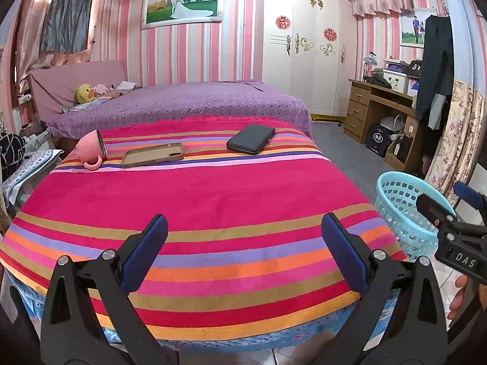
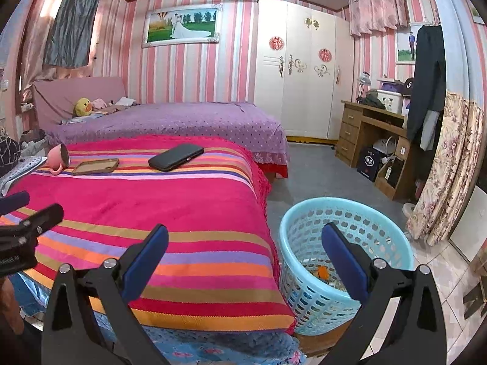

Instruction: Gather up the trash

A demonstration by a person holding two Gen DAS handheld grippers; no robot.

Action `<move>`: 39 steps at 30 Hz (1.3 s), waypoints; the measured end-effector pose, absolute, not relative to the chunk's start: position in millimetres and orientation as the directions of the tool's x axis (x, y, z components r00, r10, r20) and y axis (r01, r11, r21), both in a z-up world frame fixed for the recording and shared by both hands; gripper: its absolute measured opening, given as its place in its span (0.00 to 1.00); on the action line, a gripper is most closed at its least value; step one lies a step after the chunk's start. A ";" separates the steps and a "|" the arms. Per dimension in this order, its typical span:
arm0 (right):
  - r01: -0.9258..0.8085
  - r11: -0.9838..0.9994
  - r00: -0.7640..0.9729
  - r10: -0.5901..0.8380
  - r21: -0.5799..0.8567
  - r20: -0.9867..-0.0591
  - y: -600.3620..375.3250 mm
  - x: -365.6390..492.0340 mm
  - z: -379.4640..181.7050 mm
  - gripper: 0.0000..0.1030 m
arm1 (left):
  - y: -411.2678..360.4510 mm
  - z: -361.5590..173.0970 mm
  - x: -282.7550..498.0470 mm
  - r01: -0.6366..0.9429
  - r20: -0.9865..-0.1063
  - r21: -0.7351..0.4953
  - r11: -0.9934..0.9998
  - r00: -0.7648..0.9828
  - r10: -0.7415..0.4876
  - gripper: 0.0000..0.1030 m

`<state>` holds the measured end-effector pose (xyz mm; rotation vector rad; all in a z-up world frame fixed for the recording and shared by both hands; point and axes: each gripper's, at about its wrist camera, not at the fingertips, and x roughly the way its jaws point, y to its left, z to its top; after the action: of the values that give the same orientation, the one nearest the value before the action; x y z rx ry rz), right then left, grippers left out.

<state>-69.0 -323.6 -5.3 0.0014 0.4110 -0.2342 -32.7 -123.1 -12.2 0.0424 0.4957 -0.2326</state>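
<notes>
Now both grippers, left gripper (image 1: 243, 249) and right gripper (image 2: 243, 255), spread wide, empty; 1 orange scrap (image 2: 322, 272) inside light-blue perforated plastic basket (image 2: 392, 240); no litter visible on striped blanket (image 1: 213, 194).

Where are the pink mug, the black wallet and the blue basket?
pink mug (image 1: 89, 149), left wrist view, on its side wall.
black wallet (image 1: 251, 138), left wrist view, on its top face.
blue basket (image 2: 307, 301), right wrist view, on its outer wall.

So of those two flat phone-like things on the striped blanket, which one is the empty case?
The tan phone case, next to the tipped pink mug: it lies open side up, showing its hollow inside. The black one, farther right, is closed and solid.
</notes>
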 end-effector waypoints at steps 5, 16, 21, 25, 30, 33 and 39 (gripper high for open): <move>0.218 0.975 0.899 -0.217 -0.040 -0.380 -324.3 -69.6 -1.7 0.95 | -123.2 -12.3 -33.2 0.230 -0.463 -0.012 0.973 0.861 -0.209 0.95; 0.209 0.977 0.910 -0.210 -0.044 -0.358 -323.2 -68.1 2.1 0.95 | -121.7 -10.6 -33.5 0.227 -0.440 -0.002 0.974 0.874 -0.205 0.95; 0.210 0.976 0.912 -0.214 -0.051 -0.351 -320.2 -66.8 3.5 0.95 | -120.9 -10.1 -33.5 0.218 -0.430 0.001 0.976 0.881 -0.196 0.95; 0.209 0.977 0.913 -0.213 -0.052 -0.348 -319.5 -65.7 4.2 0.95 | -121.3 -9.4 -34.8 0.214 -0.421 0.009 0.977 0.887 -0.190 0.95; 0.209 0.976 0.913 -0.214 -0.053 -0.348 -319.3 -65.8 4.1 0.95 | -121.0 -8.9 -35.8 0.214 -0.413 0.011 0.977 0.891 -0.191 0.95; 0.209 0.976 0.913 -0.214 -0.054 -0.348 -319.0 -65.4 4.3 0.95 | -120.3 -8.8 -35.4 0.217 -0.415 0.010 0.976 0.889 -0.194 0.95; 0.210 0.976 0.915 -0.215 -0.053 -0.341 -319.8 -65.2 6.8 0.95 | -119.8 -8.2 -36.4 0.216 -0.408 0.015 0.976 0.893 -0.192 0.95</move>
<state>-65.2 -319.8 6.8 -0.0151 0.3528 -0.2190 -36.4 -119.8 -8.2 0.0601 0.4170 -0.2118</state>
